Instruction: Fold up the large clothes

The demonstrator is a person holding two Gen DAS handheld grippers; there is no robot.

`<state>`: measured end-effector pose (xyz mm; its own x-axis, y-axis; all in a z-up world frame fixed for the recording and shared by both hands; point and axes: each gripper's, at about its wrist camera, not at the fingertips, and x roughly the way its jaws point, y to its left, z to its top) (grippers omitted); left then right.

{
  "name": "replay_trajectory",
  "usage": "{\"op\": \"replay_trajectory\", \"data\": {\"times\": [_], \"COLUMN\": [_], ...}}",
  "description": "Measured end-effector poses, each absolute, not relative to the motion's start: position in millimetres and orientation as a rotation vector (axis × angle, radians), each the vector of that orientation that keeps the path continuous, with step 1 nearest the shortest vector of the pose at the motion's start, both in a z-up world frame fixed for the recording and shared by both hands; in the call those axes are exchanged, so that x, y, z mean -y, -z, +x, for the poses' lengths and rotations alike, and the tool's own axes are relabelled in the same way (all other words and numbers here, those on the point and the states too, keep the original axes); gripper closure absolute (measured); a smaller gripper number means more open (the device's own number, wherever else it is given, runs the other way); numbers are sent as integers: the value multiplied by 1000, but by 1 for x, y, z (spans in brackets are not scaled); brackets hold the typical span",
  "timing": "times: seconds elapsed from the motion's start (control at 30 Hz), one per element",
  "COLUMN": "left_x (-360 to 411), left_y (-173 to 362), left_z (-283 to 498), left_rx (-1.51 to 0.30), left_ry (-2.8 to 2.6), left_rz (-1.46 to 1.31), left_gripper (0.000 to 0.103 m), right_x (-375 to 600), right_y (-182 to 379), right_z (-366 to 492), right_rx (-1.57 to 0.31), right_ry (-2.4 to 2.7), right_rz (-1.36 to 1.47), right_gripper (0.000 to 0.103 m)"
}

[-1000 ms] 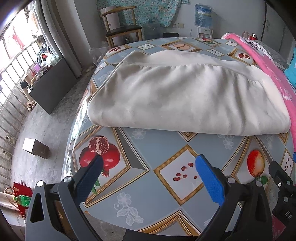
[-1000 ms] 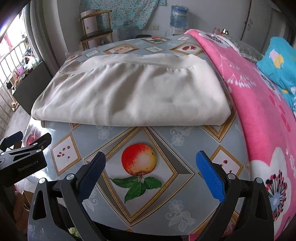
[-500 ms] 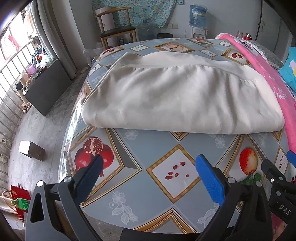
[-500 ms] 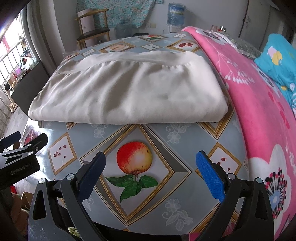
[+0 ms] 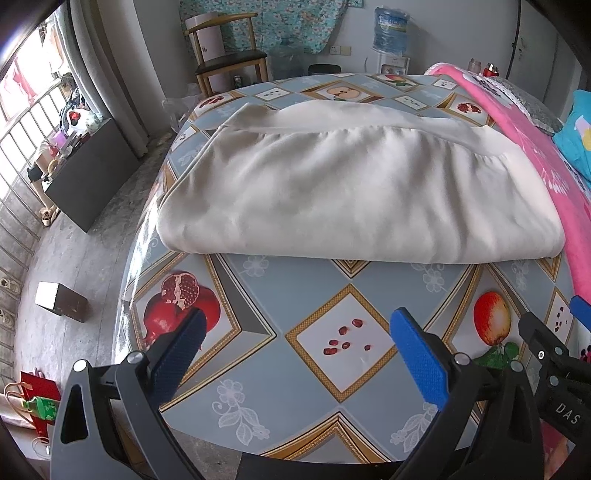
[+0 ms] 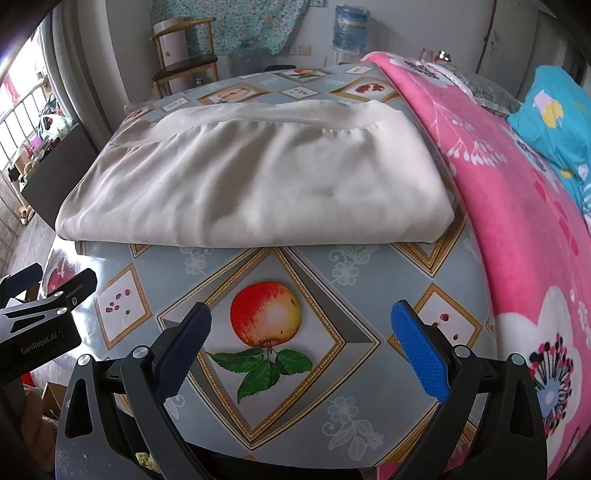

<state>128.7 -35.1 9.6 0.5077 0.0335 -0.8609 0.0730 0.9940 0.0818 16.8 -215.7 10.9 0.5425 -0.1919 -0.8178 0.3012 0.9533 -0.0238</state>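
Note:
A large cream garment (image 5: 354,192) lies folded into a thick rectangle across the middle of a table covered with a fruit-print cloth (image 5: 332,339); it also shows in the right wrist view (image 6: 258,184). My left gripper (image 5: 295,328) is open and empty over the table's near edge, well short of the garment. My right gripper (image 6: 301,325) is open and empty above the printed apple (image 6: 266,314), also short of the garment. Each gripper shows at the edge of the other's view.
A pink flowered blanket (image 6: 517,206) and a turquoise pillow (image 6: 554,114) lie along the table's right side. A wooden chair (image 5: 229,62) and a water jug (image 5: 388,27) stand behind. A dark cabinet (image 5: 88,177) and a small box (image 5: 61,302) are on the floor at left.
Both grippers have drawn back and risen a little, so the garment looks slightly farther away. The garment has not moved. Both jaws stay open.

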Motion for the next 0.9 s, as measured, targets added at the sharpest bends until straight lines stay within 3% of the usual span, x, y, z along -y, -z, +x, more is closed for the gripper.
{"op": "replay_trajectory", "data": {"times": [0.9], "left_x": [36], "left_y": [-9], "left_z": [129], "left_rx": [-1039], "left_ry": [24], "left_rz": [116], "left_gripper": [5], "right_x": [216], "right_y": [-11], "right_z": [17], "right_rx": [-949], "right_ry": [294], "right_rz": [122], "right_gripper": [8]}}
